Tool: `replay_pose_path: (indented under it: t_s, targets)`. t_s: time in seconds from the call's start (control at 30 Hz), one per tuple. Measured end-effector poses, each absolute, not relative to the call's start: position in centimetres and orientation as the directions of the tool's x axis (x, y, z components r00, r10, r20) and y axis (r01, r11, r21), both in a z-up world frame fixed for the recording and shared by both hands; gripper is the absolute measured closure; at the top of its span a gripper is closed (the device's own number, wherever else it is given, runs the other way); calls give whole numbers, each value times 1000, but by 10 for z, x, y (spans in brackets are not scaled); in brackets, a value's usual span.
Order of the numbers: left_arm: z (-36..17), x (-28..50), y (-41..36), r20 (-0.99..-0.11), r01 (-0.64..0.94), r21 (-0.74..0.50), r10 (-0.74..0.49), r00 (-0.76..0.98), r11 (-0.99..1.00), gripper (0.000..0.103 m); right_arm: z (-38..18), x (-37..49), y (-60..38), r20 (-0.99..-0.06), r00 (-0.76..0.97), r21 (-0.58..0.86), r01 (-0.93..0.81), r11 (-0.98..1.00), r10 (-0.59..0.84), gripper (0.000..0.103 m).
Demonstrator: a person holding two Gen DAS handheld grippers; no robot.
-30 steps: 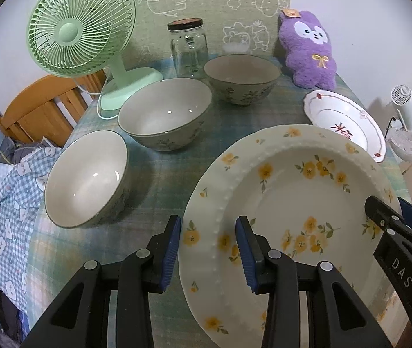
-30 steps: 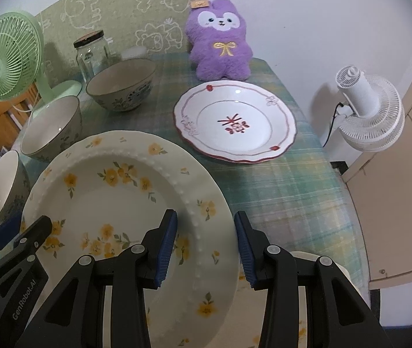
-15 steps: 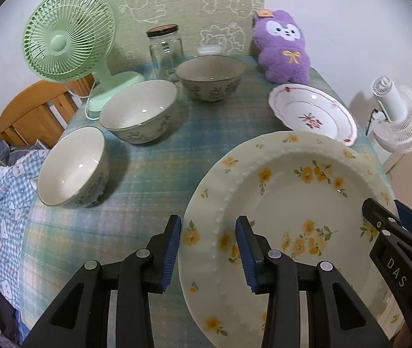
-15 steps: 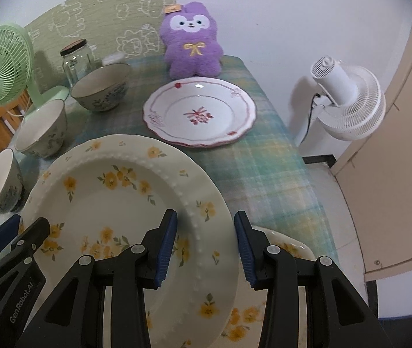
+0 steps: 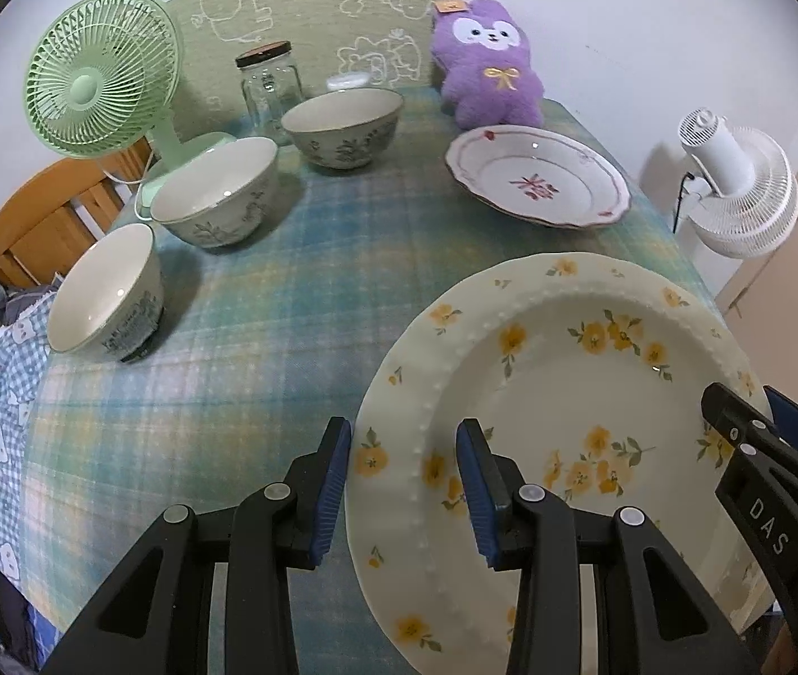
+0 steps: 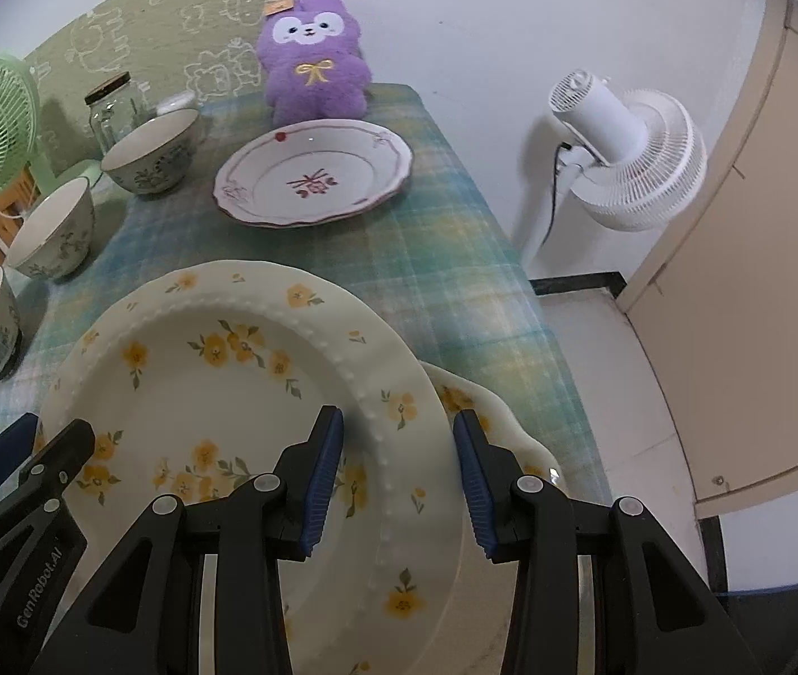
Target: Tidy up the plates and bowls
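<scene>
Over the table (image 5: 264,304), both hand-held grippers tilted downward, straddling the yellow-flowered plate's (image 5: 556,371) rim.

Our left tongs (image 5: 403,486) and right tongs (image 6: 397,481): black frames, blue ribbed pads, silver screws, white lettering.

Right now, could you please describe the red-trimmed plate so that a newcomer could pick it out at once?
Find the purple plush toy at the far end of the table. The red-trimmed plate lies right in front of it. Unlike the big yellow-flowered plate, it has a scalloped red rim and one red motif at its centre.
</scene>
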State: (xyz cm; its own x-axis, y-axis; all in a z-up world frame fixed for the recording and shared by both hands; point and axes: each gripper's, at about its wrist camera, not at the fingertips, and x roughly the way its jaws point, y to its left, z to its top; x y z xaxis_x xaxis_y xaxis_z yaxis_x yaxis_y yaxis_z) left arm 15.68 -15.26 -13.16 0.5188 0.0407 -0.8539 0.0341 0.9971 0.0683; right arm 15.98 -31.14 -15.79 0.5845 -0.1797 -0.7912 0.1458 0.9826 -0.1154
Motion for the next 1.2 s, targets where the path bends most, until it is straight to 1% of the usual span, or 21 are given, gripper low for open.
replay_pose_path:
  t_s: [0.83, 1.2]
  targets:
    - [-155, 123, -199, -880, 68, 59, 19, 474, 996, 65, -177, 122, -361, -804, 556, -128, 186, 974, -212, 59]
    - [-157, 121, -206, -865, 35, 99, 69, 496, 994, 65, -183, 120, -362, -798, 565, -131, 173, 976, -207, 59]
